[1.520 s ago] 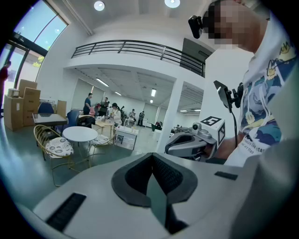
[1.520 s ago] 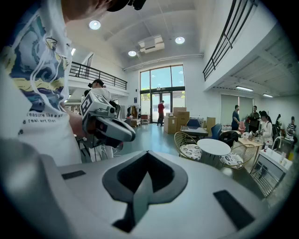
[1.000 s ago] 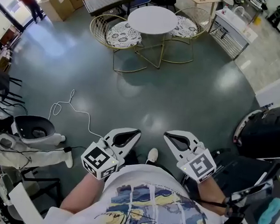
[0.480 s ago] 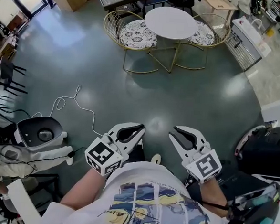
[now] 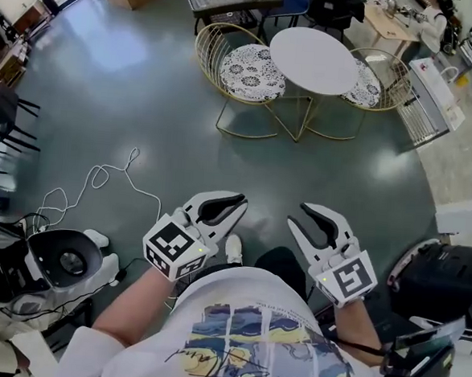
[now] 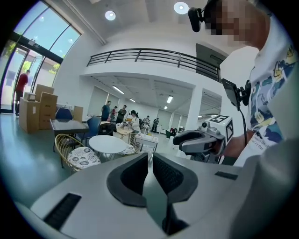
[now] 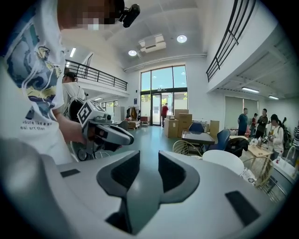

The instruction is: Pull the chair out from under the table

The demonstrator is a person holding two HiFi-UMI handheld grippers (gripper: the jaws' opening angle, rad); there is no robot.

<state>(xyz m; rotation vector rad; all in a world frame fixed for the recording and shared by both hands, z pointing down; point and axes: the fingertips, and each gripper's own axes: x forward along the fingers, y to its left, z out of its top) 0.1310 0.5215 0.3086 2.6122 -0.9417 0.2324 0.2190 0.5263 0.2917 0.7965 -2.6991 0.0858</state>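
A broad, glossy, dark green floor [image 5: 183, 140] fills most of the head view. It lies bare and open from the two grippers all the way ahead to the furniture.

Well ahead of both grippers stands one round table [image 5: 313, 60] with a smooth white top on thin gold legs. Two chairs sit at it, each a rounded basket of gold wire with a round cushion in a black-and-white pattern. The left chair [image 5: 251, 70] is ahead of the left gripper, and its seat touches the table's edge line but is mostly clear of the top. The right chair [image 5: 367, 82] is ahead of the right gripper, with part of its seat hidden under the tabletop. Neither gripper touches either chair.

To the left of the left gripper rests one rounded white machine [image 5: 70, 259] with a dark hollow centre. One thin white cable [image 5: 100, 178] loops over the floor just ahead of it.

The two grippers are held side by side, near the person's body, both pointing toward the table. Each is smooth grey plastic with dark ribbed pads and a cube of square markers at the back. The left gripper [image 5: 237, 201] has its jaws pressed together with nothing between them. The right gripper [image 5: 303, 216] has just been opening, and its jaws stand apart around empty air.
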